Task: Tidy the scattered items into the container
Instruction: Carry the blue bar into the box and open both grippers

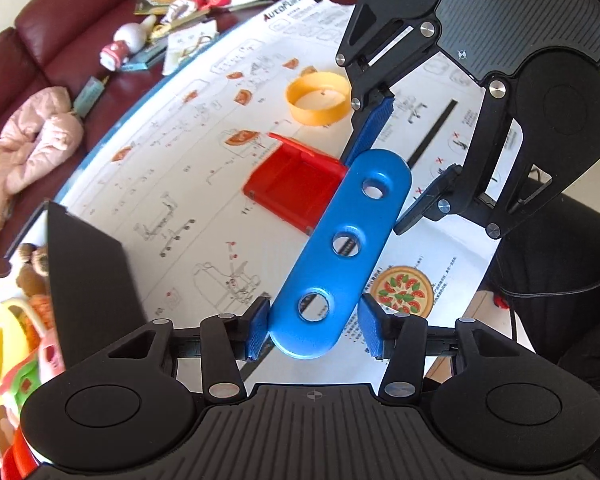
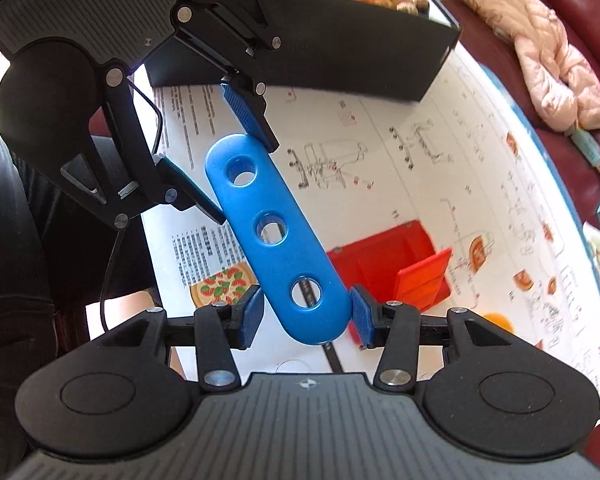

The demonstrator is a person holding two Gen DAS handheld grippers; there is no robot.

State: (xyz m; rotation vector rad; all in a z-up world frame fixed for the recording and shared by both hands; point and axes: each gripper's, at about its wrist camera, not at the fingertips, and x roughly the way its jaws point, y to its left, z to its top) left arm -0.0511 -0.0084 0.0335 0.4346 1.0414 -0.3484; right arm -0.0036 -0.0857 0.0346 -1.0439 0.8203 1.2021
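Observation:
A blue flat bar with three holes (image 1: 340, 252) hangs in the air between both grippers, also in the right wrist view (image 2: 276, 240). My left gripper (image 1: 314, 330) is shut on one end of it; it shows in the right wrist view (image 2: 220, 160) at the bar's far end. My right gripper (image 2: 306, 316) pinches the other end and shows in the left wrist view (image 1: 388, 172). The black container (image 2: 340, 56) holds several toys and also appears at the left wrist view's left (image 1: 88, 280). A red plastic piece (image 1: 296, 184) and a yellow ring (image 1: 318, 98) lie on the paper.
A large printed instruction sheet (image 1: 188, 168) covers the round table. A dark red sofa (image 1: 52, 32) behind it holds a pink jacket (image 1: 32, 140), a figurine (image 1: 124, 46) and packets. A red piece also shows in the right wrist view (image 2: 396, 264).

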